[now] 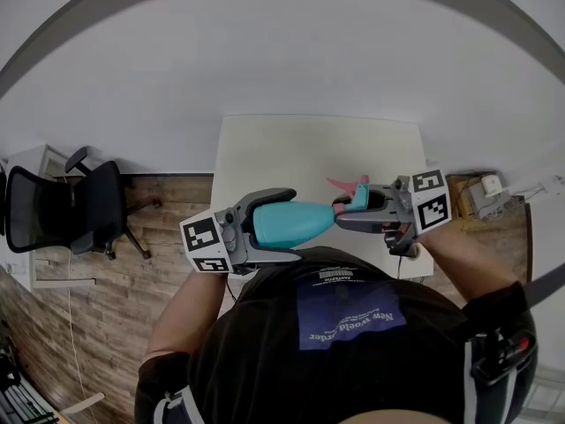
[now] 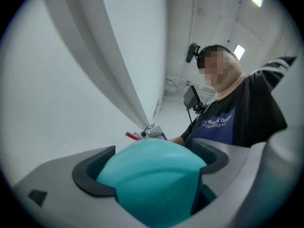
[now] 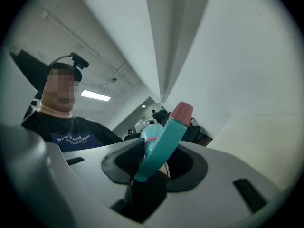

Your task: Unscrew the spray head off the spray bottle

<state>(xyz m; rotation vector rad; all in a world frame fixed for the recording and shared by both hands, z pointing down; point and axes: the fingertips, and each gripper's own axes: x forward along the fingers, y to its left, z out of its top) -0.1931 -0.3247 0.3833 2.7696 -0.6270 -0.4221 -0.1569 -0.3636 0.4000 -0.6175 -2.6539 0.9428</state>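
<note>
Spray bottle (image 1: pixel 281 223): teal, held level in the air in front of the person's chest and above the near edge of the white table (image 1: pixel 291 148). Its base points to the person's left and its neck to their right.
Left tongs (image 1: pixel 297 225): closed around the bottle's wide body, one jaw on each side.
Right tongs (image 1: pixel 349 212): closed on the spray head (image 1: pixel 355 197) at the neck end – facing the left tongs along the bottle.
Head view only: the whole line-up at once, both marker cubes, the pink trigger (image 1: pixel 342 184) sticking out over the table, and a black office chair (image 1: pixel 71 206) on the wood floor.
Left gripper view only: the bottle's rounded teal body (image 2: pixel 152 179) fills the gap between the dark pads (image 2: pixel 92 172). The spray head is almost hidden behind it.
Right gripper view only: the spray head (image 3: pixel 164 141) stands tilted between the jaws – its pink tip (image 3: pixel 182 112) uppermost, and the bottle body barely seen.
</note>
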